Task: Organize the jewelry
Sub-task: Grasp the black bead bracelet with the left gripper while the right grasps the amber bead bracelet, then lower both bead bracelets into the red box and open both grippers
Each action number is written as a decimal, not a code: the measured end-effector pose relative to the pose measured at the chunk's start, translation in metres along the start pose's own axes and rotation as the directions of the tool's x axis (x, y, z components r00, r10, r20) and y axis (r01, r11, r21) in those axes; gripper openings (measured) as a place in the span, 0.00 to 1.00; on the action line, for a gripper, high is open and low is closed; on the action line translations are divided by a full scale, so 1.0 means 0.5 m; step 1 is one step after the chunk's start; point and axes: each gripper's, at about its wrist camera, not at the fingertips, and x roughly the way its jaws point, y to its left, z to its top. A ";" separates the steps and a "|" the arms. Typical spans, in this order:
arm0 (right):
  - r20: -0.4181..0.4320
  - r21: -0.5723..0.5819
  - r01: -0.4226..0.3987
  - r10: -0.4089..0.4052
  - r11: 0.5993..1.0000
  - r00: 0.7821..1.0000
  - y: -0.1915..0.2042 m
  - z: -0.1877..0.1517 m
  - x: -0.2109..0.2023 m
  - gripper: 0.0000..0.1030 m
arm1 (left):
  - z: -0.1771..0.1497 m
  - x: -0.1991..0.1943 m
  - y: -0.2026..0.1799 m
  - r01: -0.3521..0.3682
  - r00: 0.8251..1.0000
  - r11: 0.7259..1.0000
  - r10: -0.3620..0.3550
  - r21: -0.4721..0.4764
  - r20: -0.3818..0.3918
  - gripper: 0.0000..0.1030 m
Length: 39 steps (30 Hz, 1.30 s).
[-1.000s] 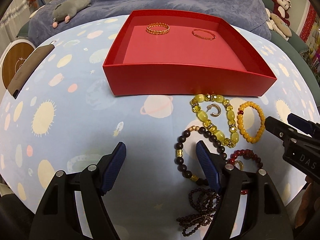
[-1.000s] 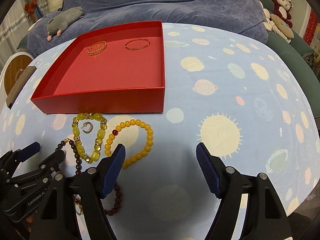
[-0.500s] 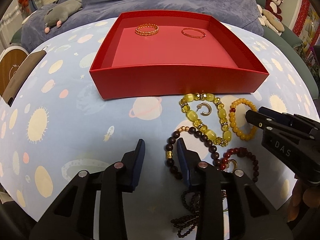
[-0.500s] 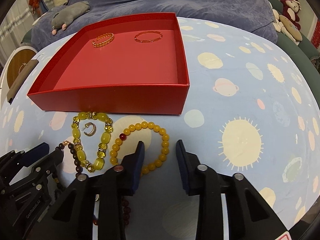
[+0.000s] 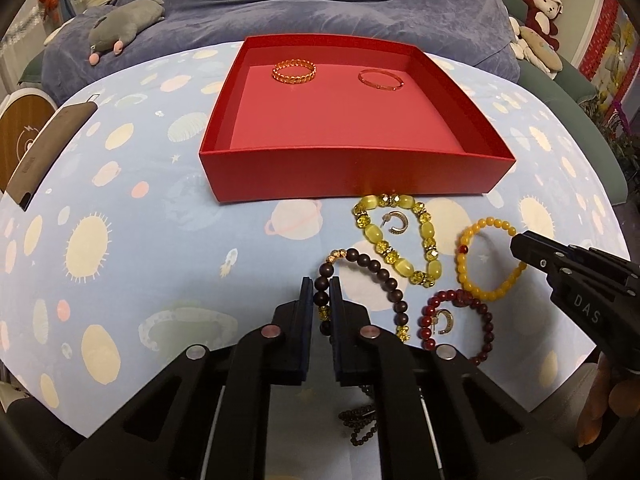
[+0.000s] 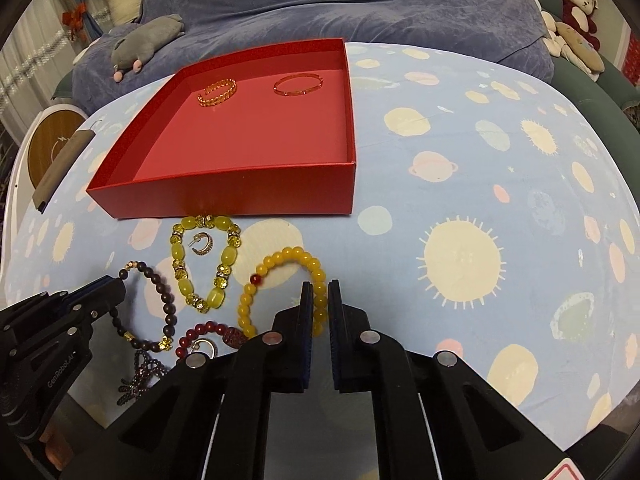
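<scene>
A red box (image 5: pixel 352 176) (image 6: pixel 224 196) holds a gold chain bangle (image 5: pixel 294 70) and a thin rose bangle (image 5: pixel 380 79). In front of it lie a yellow-green bead bracelet (image 5: pixel 376 236), an orange bead bracelet (image 5: pixel 480 292) (image 6: pixel 280 264), a dark wood bead bracelet (image 5: pixel 376 268), a dark red bracelet (image 5: pixel 480 312), two hoop earrings and a dark necklace (image 5: pixel 360 420). My left gripper (image 5: pixel 321 292) is shut on the dark wood bracelet. My right gripper (image 6: pixel 319 298) is shut on the orange bracelet's right side.
The table wears a blue planet-print cloth (image 5: pixel 120 240). A brown case (image 5: pixel 36 156) lies at its left edge. Behind are a purple sofa with a grey plush (image 5: pixel 124 20) and stuffed toys (image 5: pixel 540 8) at the right.
Both grippers have closed from wide open: the left onto the dark wood bracelet, the right onto the orange bracelet. Both have moved slightly forward.
</scene>
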 end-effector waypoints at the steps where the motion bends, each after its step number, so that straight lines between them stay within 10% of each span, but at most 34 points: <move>1: 0.007 0.001 -0.001 0.001 1.000 1.000 -0.003 0.002 -0.010 0.07 | 0.003 -0.008 0.001 0.006 1.000 1.000 -0.006 -0.003 0.005 0.08; 19: 0.163 -0.026 -0.106 0.109 0.994 0.981 0.035 0.218 -0.096 0.07 | 0.210 -0.119 -0.017 0.134 0.980 0.991 -0.134 0.010 0.149 0.08; 39: -0.003 -0.051 -0.120 0.120 0.991 0.993 0.072 0.346 0.177 0.07 | 0.344 0.136 0.016 0.138 0.989 0.990 -0.138 0.007 0.044 0.08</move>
